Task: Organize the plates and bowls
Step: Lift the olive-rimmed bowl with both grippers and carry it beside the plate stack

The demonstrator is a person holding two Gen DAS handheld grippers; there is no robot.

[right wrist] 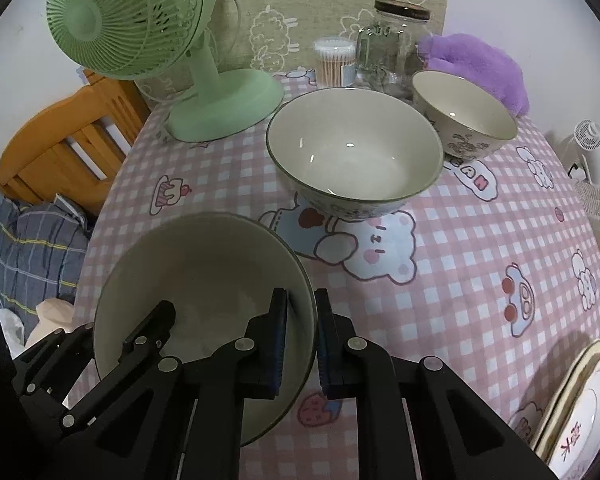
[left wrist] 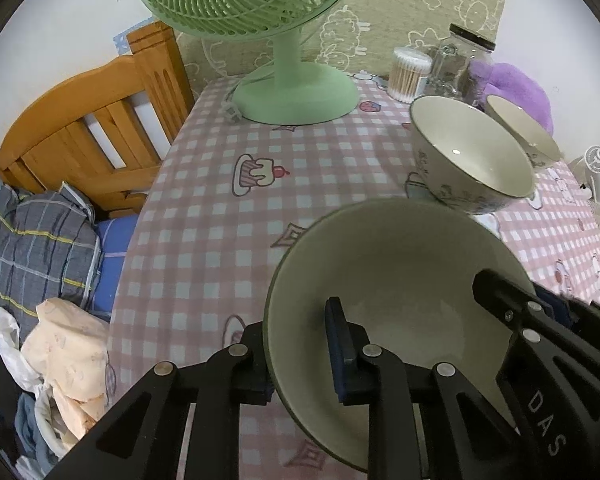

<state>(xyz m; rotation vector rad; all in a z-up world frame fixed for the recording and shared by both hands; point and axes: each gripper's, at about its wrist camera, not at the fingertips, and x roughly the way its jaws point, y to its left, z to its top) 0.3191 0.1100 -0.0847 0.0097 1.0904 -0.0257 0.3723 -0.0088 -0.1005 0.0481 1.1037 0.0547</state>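
Both grippers grip one pale green-rimmed bowl (left wrist: 396,280) above the checked tablecloth. My left gripper (left wrist: 300,354) is shut on its left rim, one finger inside, one outside. My right gripper (right wrist: 302,340) is shut on the same bowl's (right wrist: 204,280) right rim; its finger also shows in the left wrist view (left wrist: 500,300). A second large patterned bowl (right wrist: 352,152) stands on the table beyond, and a smaller patterned bowl (right wrist: 464,112) behind it to the right. Stacked plates (right wrist: 580,400) lie at the table's near right edge.
A green fan (right wrist: 204,80) stands at the back left. A cotton-swab tub (right wrist: 334,60), a glass jar (right wrist: 396,44) and a purple plush (right wrist: 480,64) line the back. A wooden bed frame (left wrist: 84,128) with bedding lies left of the table. A white fan (right wrist: 596,160) stands right.
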